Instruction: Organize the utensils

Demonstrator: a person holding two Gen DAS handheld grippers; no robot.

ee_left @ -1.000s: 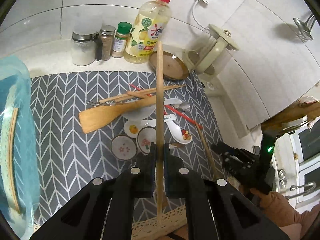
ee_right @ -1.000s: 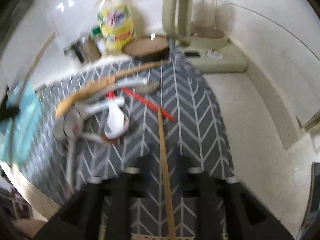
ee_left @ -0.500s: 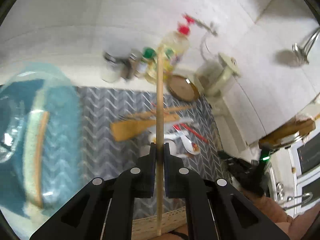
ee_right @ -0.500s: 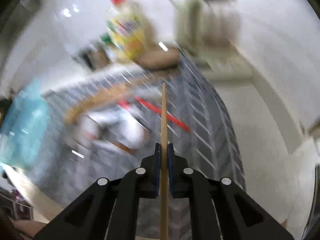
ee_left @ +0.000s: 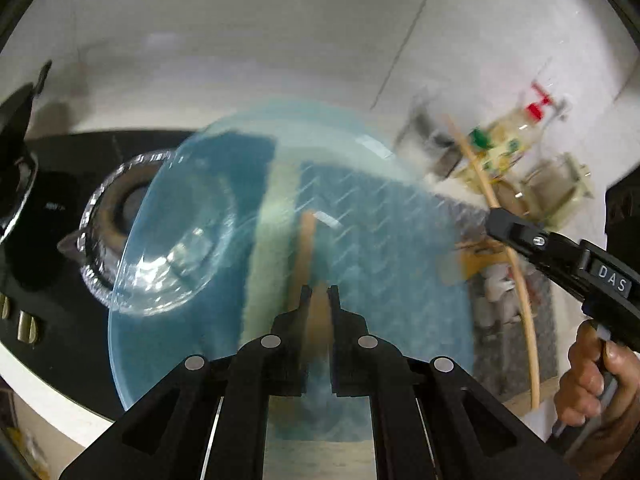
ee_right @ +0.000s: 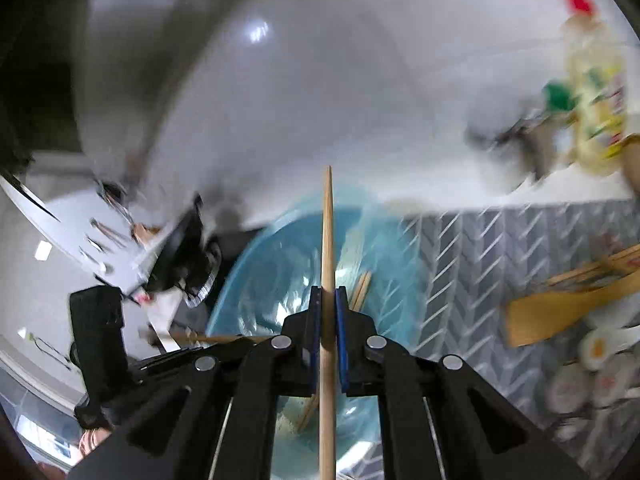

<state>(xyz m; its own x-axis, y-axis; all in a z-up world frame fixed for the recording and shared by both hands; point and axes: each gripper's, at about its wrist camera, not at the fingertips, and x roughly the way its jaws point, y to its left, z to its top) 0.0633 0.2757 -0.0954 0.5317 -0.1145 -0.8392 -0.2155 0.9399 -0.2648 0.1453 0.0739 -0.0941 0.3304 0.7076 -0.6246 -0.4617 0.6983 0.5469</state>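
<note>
Black two-finger left gripper [ee_left: 318,300] with round silver screws. Right gripper [ee_right: 328,304]: black, blue-lined pads, silver screws, white "DAS" lettering on its side. Bare hand [ee_left: 592,380] on its handle.

L wrist cam sits just behind the left tool [ee_left: 319,294], looking fwd along its fingers and steeply down, close over the blue bowl [ee_left: 400,240] straight ahead of the tips. Stove [ee_left: 52,216] lies to that tool's left; right tool [ee_left: 502,222] and the hand [ee_left: 592,376] gripping it come in at its right. R wrist cam rides behind the right tool [ee_right: 328,300], tilted less steeply, facing the bowl [ee_right: 384,248] just ahead, w/ the chevron mat [ee_right: 472,264] on the counter to its right. Both views blurred. Shared: bowl, mat [ee_left: 548,320], wall, soap bottle [ee_left: 520,136] [ee_right: 596,92], wooden spatula [ee_left: 472,260] [ee_right: 560,308].
</note>
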